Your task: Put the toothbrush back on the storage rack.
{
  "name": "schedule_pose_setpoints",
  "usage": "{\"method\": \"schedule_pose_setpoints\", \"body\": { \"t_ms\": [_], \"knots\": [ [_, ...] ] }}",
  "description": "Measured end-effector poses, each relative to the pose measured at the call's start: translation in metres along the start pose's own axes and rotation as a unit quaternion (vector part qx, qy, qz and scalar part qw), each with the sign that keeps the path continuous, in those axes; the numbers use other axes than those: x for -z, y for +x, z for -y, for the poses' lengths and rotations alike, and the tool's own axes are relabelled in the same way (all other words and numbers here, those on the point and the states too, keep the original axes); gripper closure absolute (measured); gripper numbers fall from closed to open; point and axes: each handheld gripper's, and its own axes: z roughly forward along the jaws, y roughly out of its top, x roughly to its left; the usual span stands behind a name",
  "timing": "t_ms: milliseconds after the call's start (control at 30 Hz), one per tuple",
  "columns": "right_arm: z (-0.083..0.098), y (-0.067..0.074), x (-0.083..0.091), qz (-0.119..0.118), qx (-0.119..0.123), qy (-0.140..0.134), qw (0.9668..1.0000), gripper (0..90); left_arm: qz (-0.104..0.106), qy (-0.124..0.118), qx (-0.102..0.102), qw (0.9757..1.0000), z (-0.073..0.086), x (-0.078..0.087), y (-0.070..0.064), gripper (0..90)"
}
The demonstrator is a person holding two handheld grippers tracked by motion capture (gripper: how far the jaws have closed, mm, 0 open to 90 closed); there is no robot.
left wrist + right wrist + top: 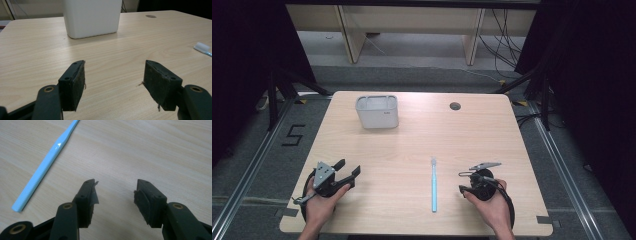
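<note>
Pale wood-grain laminate covers the bench (412, 150) in the high view, and on it a slim light-blue plastic toothbrush (434, 185) lies lengthwise near the front edge, between the two hands. A white rectangular plastic container (377, 111) stands upright toward the far left of the bench, and a small round dark cable hole (455, 106) sits toward the far right. The left hand-held gripper (350, 169) rests at the front left with its jaws apart and nothing between them; the right hand-held gripper (465, 181) rests at the front right, just beside the toothbrush, not touching it.

In the left gripper view, the left hand-held gripper (114, 85) stands wide over bare wood, with the white container (92, 17) straight ahead and the toothbrush's white bristled head (202, 46) at the right edge.

In the right gripper view, the right hand-held gripper (115, 195) is also spread, empty, above the bench. The toothbrush handle (42, 167) lies slantwise to the left of the jaws, clear of them.
</note>
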Motion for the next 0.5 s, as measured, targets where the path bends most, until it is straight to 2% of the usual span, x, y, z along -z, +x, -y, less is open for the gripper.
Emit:
{"method": "schedule_pose_setpoints", "body": {
  "t_ms": [33, 67, 100, 167, 200, 233, 333, 400, 433, 500],
  "knots": [
    [-0.001, -0.001, -0.001, 0.001, 0.009, 0.004, 1.0000, 50.8, -0.001, -0.002, 0.002, 1.0000, 0.000, 0.000, 0.000, 33.1],
    [-0.001, -0.001, -0.001, 0.001, 0.009, 0.004, 1.0000, 50.8, -0.001, -0.002, 0.002, 1.0000, 0.000, 0.000, 0.000, 33.1],
    [-0.004, 0.001, 0.000, -0.002, 0.000, 0.021, 0.9998, 50.9, -0.002, -0.001, 0.002, 1.0000, 0.000, 0.000, 0.000, 33.1],
    [-0.008, 0.001, -0.001, -0.001, 0.006, 0.025, 0.9997, 51.0, -0.005, 0.001, 0.002, 1.0000, 0.000, -0.001, 0.000, 33.2],
    [-0.010, 0.003, 0.001, -0.005, 0.000, 0.033, 0.9994, 51.1, -0.001, -0.003, 0.002, 1.0000, 0.000, -0.003, 0.000, 33.2],
    [-0.013, 0.002, 0.002, -0.004, 0.007, 0.031, 0.9995, 51.2, -0.004, 0.002, -0.001, 1.0000, -0.001, -0.003, -0.002, 33.2],
    [-0.019, 0.005, 0.002, -0.006, 0.003, 0.039, 0.9992, 51.1, -0.001, -0.004, -0.006, 1.0000, -0.001, -0.005, -0.002, 33.2],
    [-0.023, 0.006, 0.001, -0.005, 0.003, 0.045, 0.9990, 51.2, -0.002, -0.004, -0.004, 1.0000, -0.001, -0.005, -0.002, 33.3],
    [-0.024, 0.006, 0.000, -0.006, 0.011, 0.044, 0.9990, 51.2, -0.003, -0.001, 0.000, 1.0000, -0.001, -0.005, -0.002, 33.2],
    [-0.027, 0.012, 0.000, -0.004, 0.006, 0.050, 0.9987, 51.1, -0.006, 0.003, 0.001, 1.0000, -0.001, -0.003, -0.002, 33.3]
  ]
}}
